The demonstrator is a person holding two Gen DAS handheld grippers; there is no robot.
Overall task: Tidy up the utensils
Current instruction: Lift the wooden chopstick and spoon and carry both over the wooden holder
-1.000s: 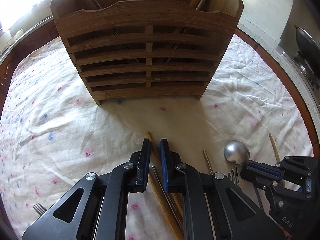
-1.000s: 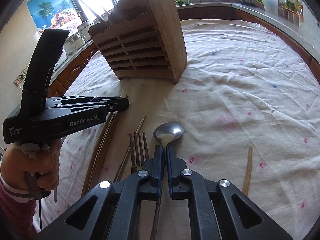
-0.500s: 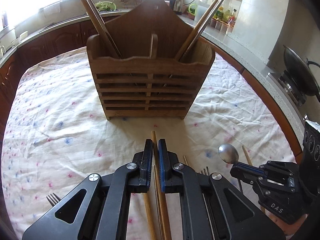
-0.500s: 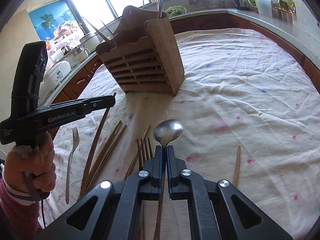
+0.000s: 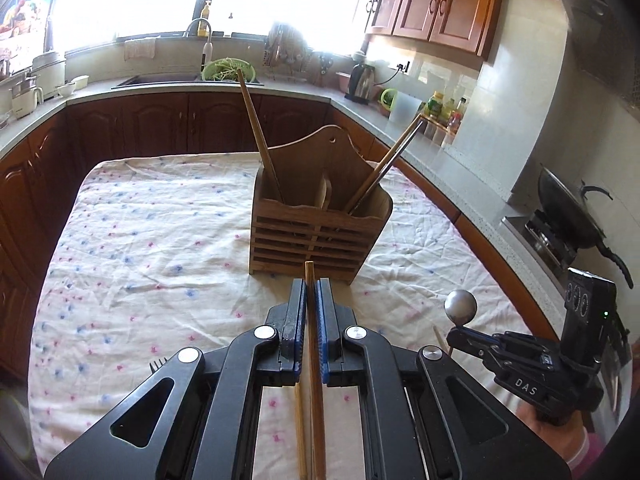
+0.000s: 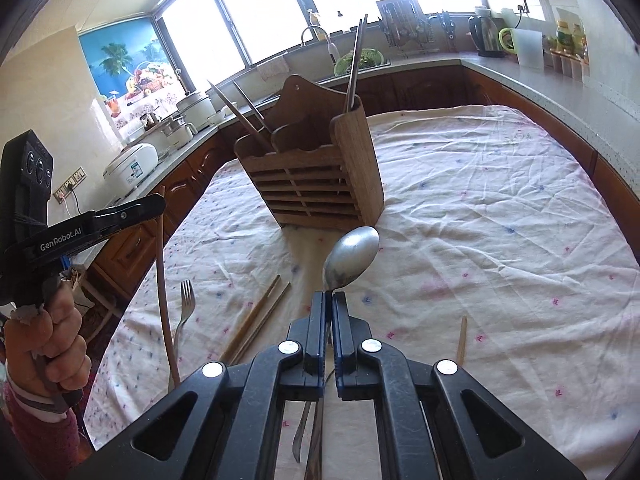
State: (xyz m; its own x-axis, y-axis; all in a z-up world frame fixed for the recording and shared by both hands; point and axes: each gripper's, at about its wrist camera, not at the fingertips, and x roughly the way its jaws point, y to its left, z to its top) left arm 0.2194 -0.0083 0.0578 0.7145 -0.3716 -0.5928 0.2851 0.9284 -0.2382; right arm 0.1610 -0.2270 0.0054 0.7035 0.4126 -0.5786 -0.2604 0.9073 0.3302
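Note:
My left gripper (image 5: 310, 283) is shut on a wooden chopstick (image 5: 309, 270), whose tip pokes out just past the pads, above the cloth. In the right wrist view the same gripper (image 6: 156, 203) hangs at the left with the chopstick (image 6: 162, 280) slanting down from it. My right gripper (image 6: 331, 294) is shut on the handle of a metal spoon (image 6: 352, 258), bowl forward and lifted off the cloth. The slatted wooden utensil holder (image 5: 320, 236) stands ahead of both, with chopsticks leaning in its left and right compartments.
On the flowered tablecloth (image 6: 480, 240) lie a fork (image 6: 185, 308), a pair of chopsticks (image 6: 260, 320) and a single chopstick (image 6: 463, 340). Kitchen counters ring the table, with a wok (image 5: 568, 208) on the stove at the right.
Both grippers have risen off the cloth, the left with the chopstick and the right with the spoon. The holder now looks farther away and lower in both views.

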